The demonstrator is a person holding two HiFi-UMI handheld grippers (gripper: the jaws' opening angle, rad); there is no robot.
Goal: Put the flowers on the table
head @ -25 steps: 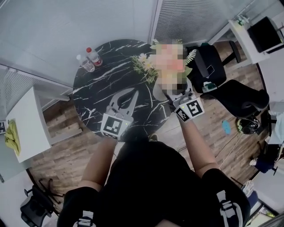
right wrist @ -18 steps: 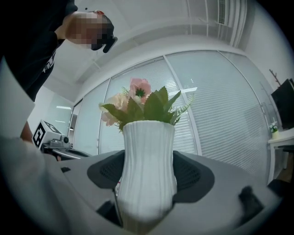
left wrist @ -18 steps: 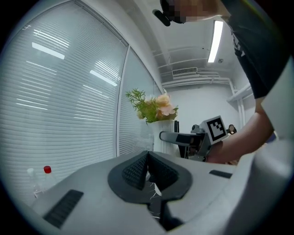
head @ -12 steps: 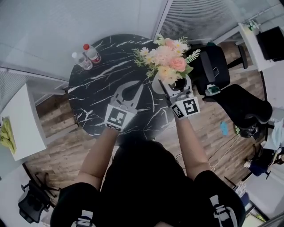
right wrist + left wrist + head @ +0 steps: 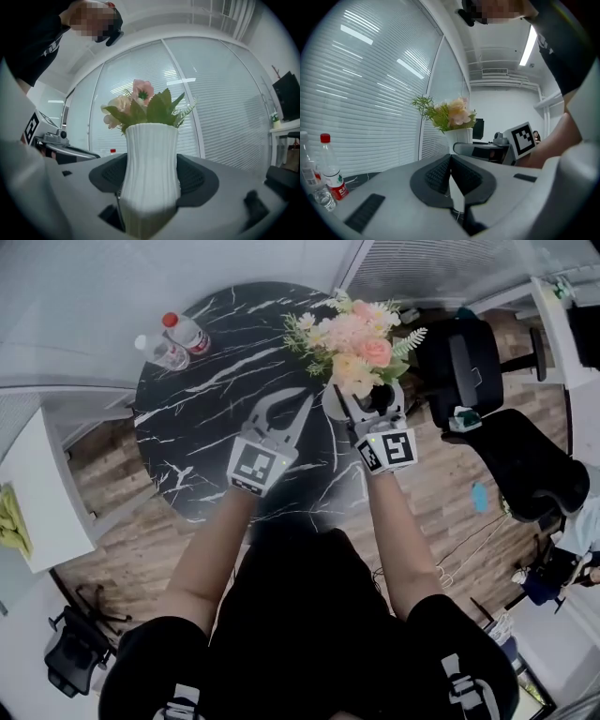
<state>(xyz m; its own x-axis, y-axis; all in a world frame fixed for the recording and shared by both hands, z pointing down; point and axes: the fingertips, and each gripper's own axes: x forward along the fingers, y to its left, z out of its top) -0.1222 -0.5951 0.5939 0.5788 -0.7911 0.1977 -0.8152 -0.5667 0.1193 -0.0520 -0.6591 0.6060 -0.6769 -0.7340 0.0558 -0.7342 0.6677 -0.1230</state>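
Two grippers here, only one is busy. The right gripper (image 5: 151, 183) is clamped around the lower body of a white ribbed vase (image 5: 150, 140), pads on both flanks, and the flowers (image 5: 352, 334) stick out the top. From the head view the vase sits over the right edge of the round black marble table (image 5: 206, 427). I can't tell if its base is touching the tabletop or hanging just above it.

The left gripper (image 5: 450, 161) hovers over the middle of the table, jaw tips pinched together with nothing between them.

Handling-wise, my guess is ceramic or hard plastic: stiff, smooth, probably a bit slippery, and breakable if it tips. The bouquet makes it top-heavy, so gripping low on the body like this seems right. Never by the stems; they look soft.

Two water bottles (image 5: 173, 338) stand at the table's far left edge, well clear.
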